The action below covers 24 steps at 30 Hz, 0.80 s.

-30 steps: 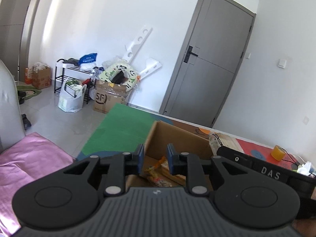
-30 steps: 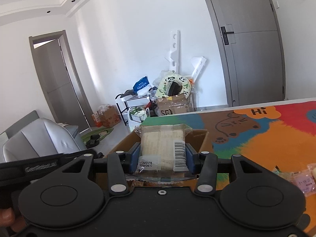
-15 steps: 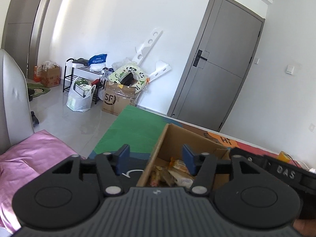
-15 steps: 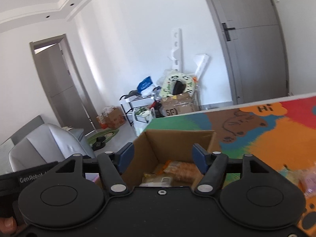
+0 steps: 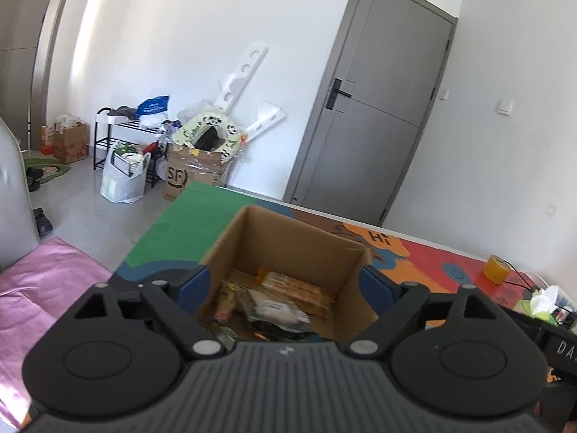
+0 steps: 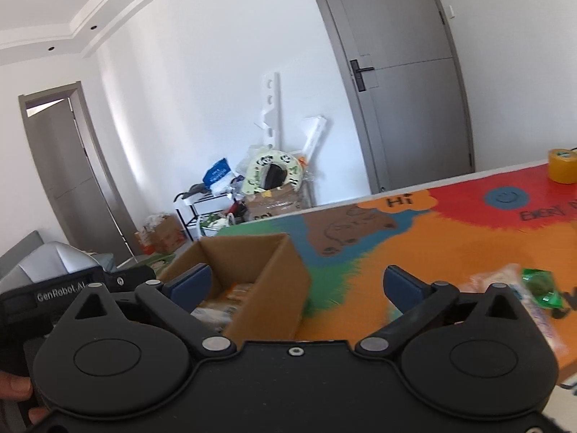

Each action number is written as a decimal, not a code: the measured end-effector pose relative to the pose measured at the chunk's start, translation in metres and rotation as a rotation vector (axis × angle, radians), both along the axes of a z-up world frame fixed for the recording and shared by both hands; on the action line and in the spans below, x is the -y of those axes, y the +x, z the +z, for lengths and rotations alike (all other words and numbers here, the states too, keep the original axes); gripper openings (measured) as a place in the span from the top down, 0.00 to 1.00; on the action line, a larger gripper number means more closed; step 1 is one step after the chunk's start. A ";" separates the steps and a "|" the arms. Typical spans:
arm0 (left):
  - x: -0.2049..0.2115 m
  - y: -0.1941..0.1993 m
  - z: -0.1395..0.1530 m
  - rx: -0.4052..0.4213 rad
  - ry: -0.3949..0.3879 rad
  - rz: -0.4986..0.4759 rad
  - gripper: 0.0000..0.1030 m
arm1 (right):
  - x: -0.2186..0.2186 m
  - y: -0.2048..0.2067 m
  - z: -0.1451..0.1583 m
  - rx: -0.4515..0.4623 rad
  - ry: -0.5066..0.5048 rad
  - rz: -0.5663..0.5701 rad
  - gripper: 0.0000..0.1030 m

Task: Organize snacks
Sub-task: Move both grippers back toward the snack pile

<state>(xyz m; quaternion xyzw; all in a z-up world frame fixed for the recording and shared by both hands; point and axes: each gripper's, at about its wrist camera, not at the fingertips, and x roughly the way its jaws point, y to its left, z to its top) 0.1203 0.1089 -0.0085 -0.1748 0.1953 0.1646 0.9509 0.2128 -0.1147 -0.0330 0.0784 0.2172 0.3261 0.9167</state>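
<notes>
We see the cardboard box [image 5: 288,249] on the colourful worktop [image 6: 414,252], snack packets [image 5: 288,296] heaped inside, its near edge hidden behind our left claw [image 5: 285,285]. Both the left claw and the right claw [image 6: 295,281] are spreading, pinching nothing. Loose snacks [image 6: 533,288] at far right are blurred.

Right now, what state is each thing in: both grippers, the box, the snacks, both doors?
Left gripper: jaws opening, nothing gripped.
Right gripper: jaws opening, nothing gripped.
Box: open-topped, upright on the mat, snacks inside.
Boxed snacks: lying loose in the box.
Loose snacks: still on the mat, unboxed.
Grey door: shut.
Side door: open.
</notes>
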 end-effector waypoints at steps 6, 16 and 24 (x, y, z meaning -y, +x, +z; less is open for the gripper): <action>0.022 0.005 -0.001 -0.003 -0.005 -0.051 0.09 | 0.026 -0.002 -0.006 -0.014 -0.003 -0.047 0.00; 0.063 0.008 0.001 0.004 0.010 -0.137 0.08 | 0.070 -0.014 -0.012 0.038 -0.041 -0.157 0.00; 0.094 0.015 -0.001 0.002 0.007 -0.206 0.08 | 0.107 -0.022 -0.010 0.085 -0.070 -0.237 0.00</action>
